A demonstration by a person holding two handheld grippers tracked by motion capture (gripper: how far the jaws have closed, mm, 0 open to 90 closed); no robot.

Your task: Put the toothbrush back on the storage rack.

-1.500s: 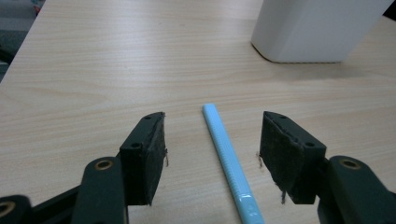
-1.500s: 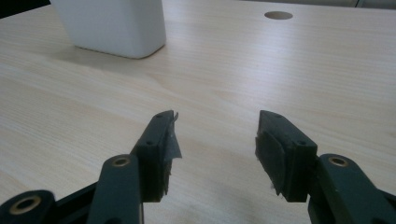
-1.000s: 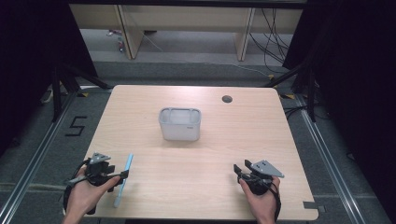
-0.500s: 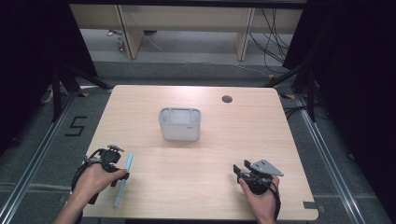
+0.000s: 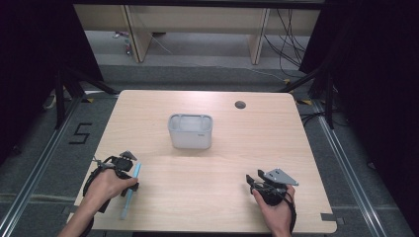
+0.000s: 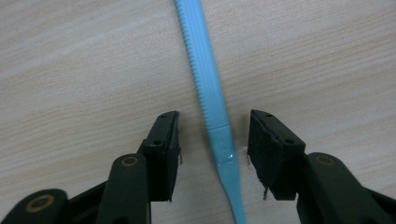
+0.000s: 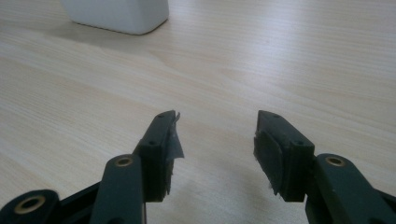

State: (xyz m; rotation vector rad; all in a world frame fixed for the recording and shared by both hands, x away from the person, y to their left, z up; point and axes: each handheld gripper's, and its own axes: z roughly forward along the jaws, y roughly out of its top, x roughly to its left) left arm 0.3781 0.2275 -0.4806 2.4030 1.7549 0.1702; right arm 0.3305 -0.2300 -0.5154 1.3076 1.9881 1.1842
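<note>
A long light-blue plastic stick (image 5: pixel 128 196) with a ridged edge lies flat near the table's front left corner. My left gripper (image 5: pixel 131 173) points down over it. In the left gripper view the blue stick (image 6: pixel 203 74) runs between the two jaws of my left gripper (image 6: pixel 214 122), with a gap on each side. The jaws have just been closing, and the pads do not touch the stick. My right gripper (image 5: pixel 254 180) rests at the front right, held in a hand. Its jaws (image 7: pixel 217 120) stand open over bare wood.
A white rectangular tub (image 5: pixel 190 131) stands in the middle of the table, and its lower corner (image 7: pixel 116 13) shows in the right gripper view. A small dark round hole (image 5: pixel 240 104) sits at the back right of the wooden table (image 5: pixel 222 148).
My left hand has shifted right and a little farther in, bringing its gripper over the blue stick. The right hand has kept still.
</note>
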